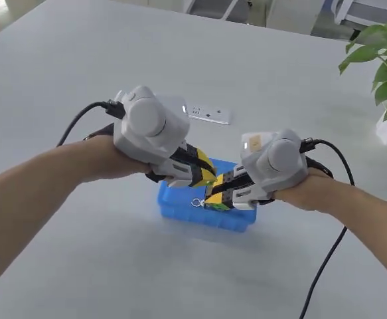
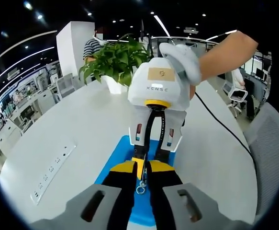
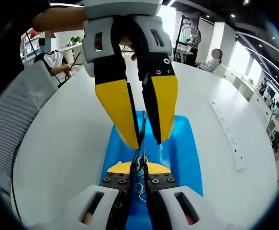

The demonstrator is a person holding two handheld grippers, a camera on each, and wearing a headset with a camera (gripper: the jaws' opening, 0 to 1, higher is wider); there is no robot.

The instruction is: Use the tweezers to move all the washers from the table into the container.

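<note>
Step in hand, as I judge it: the drop-off of one washer, at the release point above the container.

Left gripper point(image 1: 206, 174): jaws drawn nearly together. In the right gripper view a thin metal strip, which I take for the tweezers point(image 3: 142, 124), runs down between its yellow jaws. I read this as a closed hold on the tweezers.

Right gripper point(image 1: 216, 193): it faces the left one tip to tip. Its jaws are likewise almost closed, with the lower end of the same strip between them. It appears to be pinching the tweezers' arms together, though the exact contact is too fine for me to confirm.

Washer point(image 1: 196, 202): a small metal ring hanging just below the meeting jaws, at the tweezers' tip. It is off the desk point(image 1: 80, 266) and above the blue container point(image 1: 200, 218), near its front wall.

In the right gripper view, further small rings show below the jaws. I cannot tell whether they lie in the container or are reflections.

No washers are visible on the open desk surface; the area under the grippers and hands is hidden.

Next move, in my judgement: ease the right gripper's squeeze so the tweezers spring apart and the washer falls inside. The washer should first be brought clear of the front wall, or it may land on the desk.
</note>
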